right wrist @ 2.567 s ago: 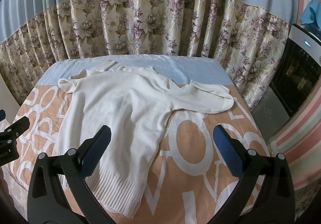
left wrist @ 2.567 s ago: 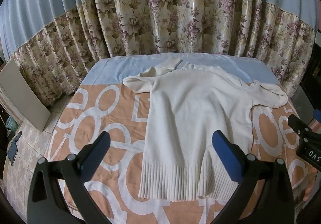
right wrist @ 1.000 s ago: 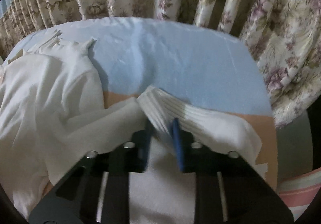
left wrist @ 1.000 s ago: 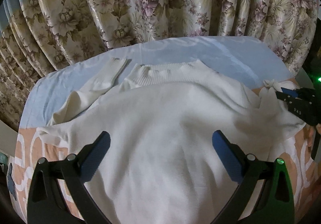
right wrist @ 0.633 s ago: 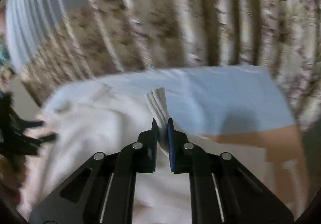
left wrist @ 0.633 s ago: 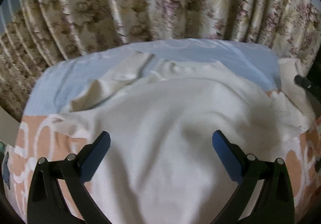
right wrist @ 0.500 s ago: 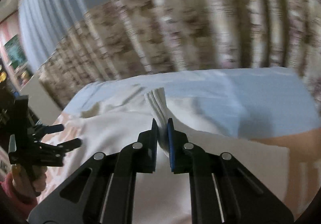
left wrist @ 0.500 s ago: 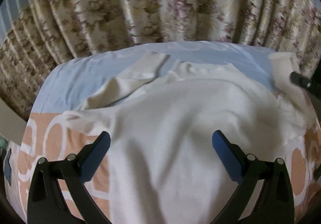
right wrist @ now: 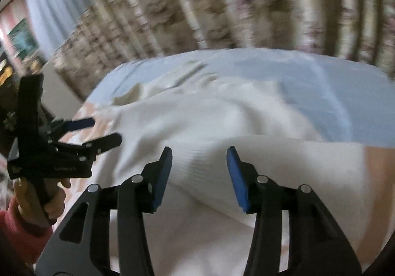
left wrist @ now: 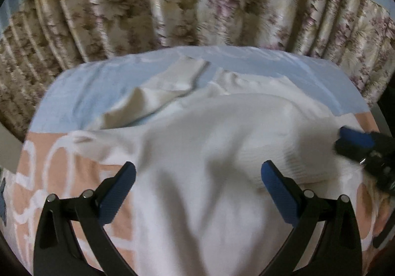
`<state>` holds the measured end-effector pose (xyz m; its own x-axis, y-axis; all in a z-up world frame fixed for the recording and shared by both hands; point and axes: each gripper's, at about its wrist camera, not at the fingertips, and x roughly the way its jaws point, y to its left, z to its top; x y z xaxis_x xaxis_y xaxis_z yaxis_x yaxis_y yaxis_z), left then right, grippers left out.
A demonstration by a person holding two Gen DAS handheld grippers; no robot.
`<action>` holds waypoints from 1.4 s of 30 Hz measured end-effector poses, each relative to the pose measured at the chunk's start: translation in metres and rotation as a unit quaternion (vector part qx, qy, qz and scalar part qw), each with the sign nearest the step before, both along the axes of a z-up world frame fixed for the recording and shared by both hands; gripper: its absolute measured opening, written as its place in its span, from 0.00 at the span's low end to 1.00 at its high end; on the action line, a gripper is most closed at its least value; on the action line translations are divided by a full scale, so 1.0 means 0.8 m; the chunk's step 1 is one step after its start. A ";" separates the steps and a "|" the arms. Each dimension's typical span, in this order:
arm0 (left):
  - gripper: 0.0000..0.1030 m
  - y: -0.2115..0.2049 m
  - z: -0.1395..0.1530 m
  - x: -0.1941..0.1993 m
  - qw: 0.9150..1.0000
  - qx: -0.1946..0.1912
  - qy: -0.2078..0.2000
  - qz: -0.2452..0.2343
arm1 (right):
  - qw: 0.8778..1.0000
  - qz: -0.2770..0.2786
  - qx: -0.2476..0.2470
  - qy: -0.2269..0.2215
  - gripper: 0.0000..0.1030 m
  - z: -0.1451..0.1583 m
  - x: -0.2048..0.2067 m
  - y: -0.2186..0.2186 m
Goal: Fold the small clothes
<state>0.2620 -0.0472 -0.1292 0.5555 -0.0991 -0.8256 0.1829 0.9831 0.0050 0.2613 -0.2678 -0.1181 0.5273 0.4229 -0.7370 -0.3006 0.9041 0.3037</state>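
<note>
This is a room in a home, most likely a bedroom. A bed (left wrist: 74,93) fills the middle of both views, covered with a pale blue sheet (right wrist: 308,73) at the far end and a peach spread with large white letters (left wrist: 32,177) nearer the camera. Floor-length floral curtains (left wrist: 197,4) with a plain blue upper band hang right behind it. A cream sweater (left wrist: 209,152) lies spread on the bed. At the far left of the right wrist view, a striped wall with a framed picture (right wrist: 22,33) shows, blurred.
</note>
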 end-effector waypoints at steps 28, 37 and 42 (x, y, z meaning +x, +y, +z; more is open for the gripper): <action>0.18 0.046 -0.052 0.043 0.999 0.036 0.000 0.005 | 0.984 -0.164 0.054 0.047 0.45 -0.046 -0.032 -0.173; 0.18 0.048 -0.058 0.040 0.999 0.035 -0.002 0.010 | 0.984 -0.132 0.099 0.067 0.12 -0.067 -0.011 -0.152; 0.19 0.032 -0.040 0.015 1.000 -0.007 -0.019 -0.010 | 0.990 -0.127 -0.036 -0.046 0.11 -0.006 -0.014 -0.152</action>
